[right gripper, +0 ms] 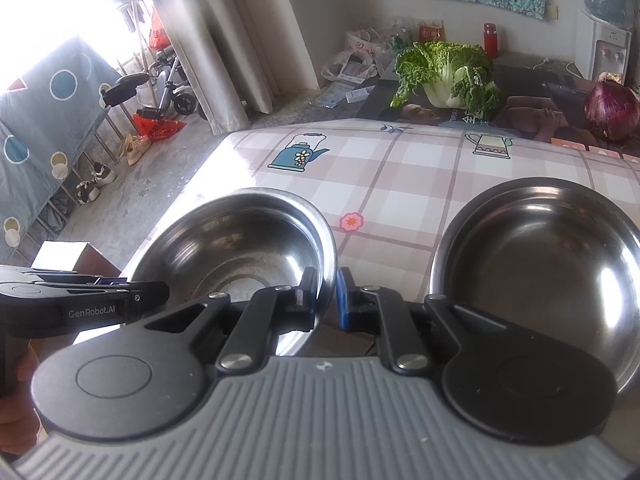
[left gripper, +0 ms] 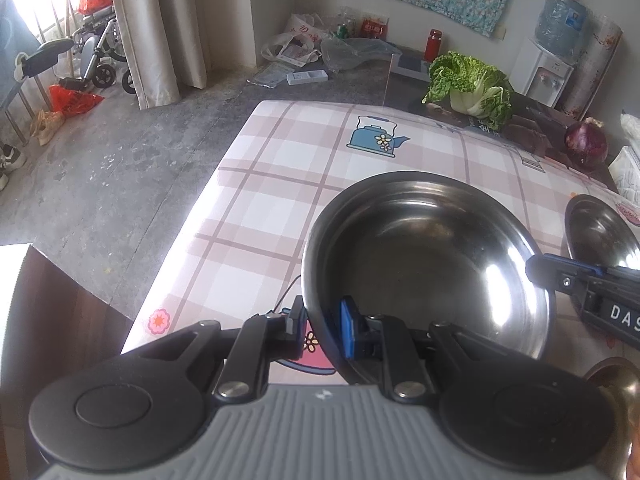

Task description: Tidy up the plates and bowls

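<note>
The left gripper [left gripper: 320,330] is clamping the near left rim of a steel bowl [left gripper: 428,256], one jaw sitting outside the wall and the blue-padded one inside, low in the centre of the left wrist view. The bowl is filling the lower middle of that frame and appears to be resting on the plaid surface [left gripper: 280,168]. The right gripper [left gripper: 538,272] is reaching in from the right edge onto the bowl's opposite rim.

In the right wrist view, the right gripper [right gripper: 325,298] is pinching that same bowl [right gripper: 236,248] at its rim, one jaw inside, the blue pad outside, in the lower centre of the frame. The left gripper [right gripper: 160,294] is showing at the left edge. A second steel bowl [right gripper: 548,264] is sitting at the lower right, apart from the first.

A cabbage [right gripper: 444,72] and a red onion [right gripper: 612,108] are lying along the upper right, beyond the bowls.
</note>
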Demonstrator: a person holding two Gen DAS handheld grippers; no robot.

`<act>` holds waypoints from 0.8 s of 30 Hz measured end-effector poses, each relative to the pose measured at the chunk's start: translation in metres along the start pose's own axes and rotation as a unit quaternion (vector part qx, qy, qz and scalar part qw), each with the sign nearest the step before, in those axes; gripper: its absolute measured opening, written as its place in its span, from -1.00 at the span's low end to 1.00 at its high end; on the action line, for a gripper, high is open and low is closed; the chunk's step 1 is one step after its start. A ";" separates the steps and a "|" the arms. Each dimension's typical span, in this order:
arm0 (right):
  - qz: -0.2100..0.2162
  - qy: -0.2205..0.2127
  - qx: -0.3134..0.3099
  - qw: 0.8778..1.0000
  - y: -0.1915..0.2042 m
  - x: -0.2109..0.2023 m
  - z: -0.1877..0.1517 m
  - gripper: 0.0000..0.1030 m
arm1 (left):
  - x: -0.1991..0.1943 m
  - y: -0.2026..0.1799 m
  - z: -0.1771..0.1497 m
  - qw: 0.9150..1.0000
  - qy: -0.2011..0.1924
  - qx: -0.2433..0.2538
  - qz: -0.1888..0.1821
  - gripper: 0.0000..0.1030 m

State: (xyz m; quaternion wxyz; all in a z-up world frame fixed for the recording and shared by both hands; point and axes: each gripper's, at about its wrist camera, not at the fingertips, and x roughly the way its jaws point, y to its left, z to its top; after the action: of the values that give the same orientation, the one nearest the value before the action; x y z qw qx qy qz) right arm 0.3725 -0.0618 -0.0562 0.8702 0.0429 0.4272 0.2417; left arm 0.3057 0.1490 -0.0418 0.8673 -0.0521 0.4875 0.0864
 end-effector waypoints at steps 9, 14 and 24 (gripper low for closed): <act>0.004 -0.022 0.004 1.000 -0.005 -0.031 0.004 -0.82 | -0.029 -0.015 0.003 1.000 -0.023 0.013 -0.007 -0.64; 0.004 -0.040 0.015 0.999 -0.018 -0.056 0.006 -0.82 | -0.045 -0.033 0.008 0.999 -0.038 0.025 -0.015 -0.64; -0.018 -0.070 0.060 0.996 -0.080 -0.105 0.004 -0.82 | -0.055 -0.112 0.023 0.995 -0.051 0.074 -0.041 -0.63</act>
State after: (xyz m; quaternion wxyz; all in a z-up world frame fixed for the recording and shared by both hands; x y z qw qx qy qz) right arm 0.3521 -0.1798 -0.0007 0.8978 0.1042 0.3801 0.1964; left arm 0.3193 0.0382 0.0174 0.8951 -0.0034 0.4455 0.0171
